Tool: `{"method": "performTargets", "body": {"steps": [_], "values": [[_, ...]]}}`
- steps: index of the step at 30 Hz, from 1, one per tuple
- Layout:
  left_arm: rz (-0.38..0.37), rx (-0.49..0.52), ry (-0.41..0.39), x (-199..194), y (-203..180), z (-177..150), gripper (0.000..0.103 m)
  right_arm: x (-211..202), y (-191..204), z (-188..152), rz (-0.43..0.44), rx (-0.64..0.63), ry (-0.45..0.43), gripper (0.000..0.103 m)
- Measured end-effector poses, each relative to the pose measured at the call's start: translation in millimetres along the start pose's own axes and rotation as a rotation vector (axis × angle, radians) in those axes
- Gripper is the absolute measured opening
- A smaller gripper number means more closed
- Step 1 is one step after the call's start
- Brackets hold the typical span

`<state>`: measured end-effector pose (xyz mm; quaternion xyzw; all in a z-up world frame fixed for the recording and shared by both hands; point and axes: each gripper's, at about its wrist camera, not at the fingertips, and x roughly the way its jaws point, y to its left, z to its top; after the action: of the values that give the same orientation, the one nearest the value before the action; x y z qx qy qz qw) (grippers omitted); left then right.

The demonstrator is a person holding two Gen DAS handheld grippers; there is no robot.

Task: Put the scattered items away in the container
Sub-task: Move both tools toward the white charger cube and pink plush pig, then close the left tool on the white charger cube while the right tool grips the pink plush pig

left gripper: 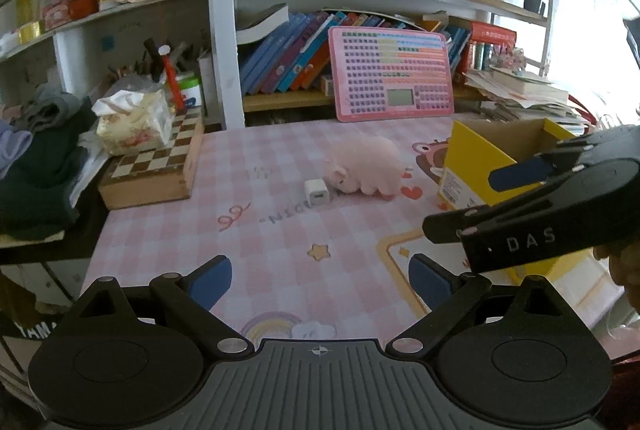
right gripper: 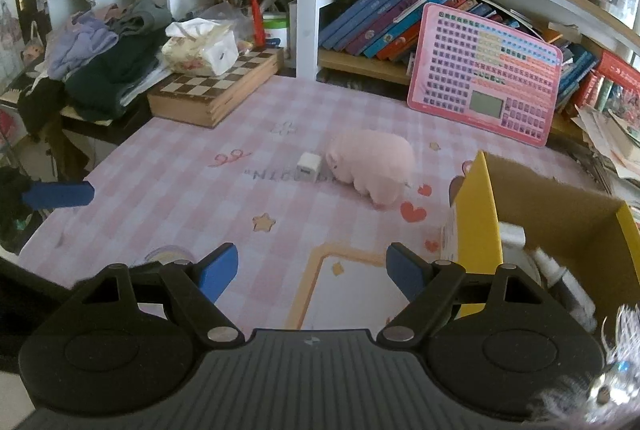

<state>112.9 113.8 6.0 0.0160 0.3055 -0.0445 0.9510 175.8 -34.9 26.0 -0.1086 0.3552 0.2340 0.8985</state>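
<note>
A pink plush pig (left gripper: 366, 166) lies on the pink checked table mat (left gripper: 248, 230); a small white charger cube (left gripper: 316, 193) sits just left of its snout. Both show in the right wrist view, pig (right gripper: 372, 166) and cube (right gripper: 309, 167). A yellow cardboard box (left gripper: 472, 166) stands at the right, open-topped; in the right wrist view the box (right gripper: 478, 226) holds several white items (right gripper: 516, 236). My left gripper (left gripper: 320, 280) is open and empty, well short of the pig. My right gripper (right gripper: 312, 270) is open and empty beside the box.
A wooden chessboard box (left gripper: 156, 166) with a tissue pack (left gripper: 132, 122) stands at the left, next to piled clothes (left gripper: 36, 166). A pink keyboard toy (left gripper: 394, 72) leans on the bookshelf behind. Stacked papers (left gripper: 528, 90) lie behind the box.
</note>
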Motion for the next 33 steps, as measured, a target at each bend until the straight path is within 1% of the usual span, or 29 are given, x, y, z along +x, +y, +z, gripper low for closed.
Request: {"method": "performTargets", "body": {"steps": [3, 6, 9, 16, 25, 29, 33], "values": [[0.008, -0.002, -0.003, 14.3, 0.5, 6.6, 0.097, 12.7, -6.6, 17.2, -0.011, -0.032, 0.0, 0.081], [0.014, -0.012, -0.001, 28.0, 1.3, 12.3, 0.097, 24.7, -15.7, 35.9, -0.003, -0.048, -0.01, 0.081], [0.019, -0.015, -0.003, 41.2, 1.7, 18.0, 0.097, 38.9, -24.8, 49.8, -0.001, -0.066, 0.004, 0.081], [0.014, -0.021, 0.007, 75.4, 4.2, 27.8, 0.097, 80.3, -39.7, 70.2, 0.019, -0.106, 0.096, 0.081], [0.02, -0.036, 0.052, 126.7, 8.5, 39.6, 0.096, 127.5, -46.8, 100.4, 0.066, -0.281, 0.197, 0.081], [0.02, -0.047, 0.069, 144.8, 10.7, 43.8, 0.096, 147.2, -47.9, 108.3, 0.084, -0.354, 0.241, 0.081], [0.02, -0.052, 0.087, 160.4, 10.8, 46.0, 0.091, 164.7, -48.5, 113.9, 0.101, -0.406, 0.273, 0.081]]}}
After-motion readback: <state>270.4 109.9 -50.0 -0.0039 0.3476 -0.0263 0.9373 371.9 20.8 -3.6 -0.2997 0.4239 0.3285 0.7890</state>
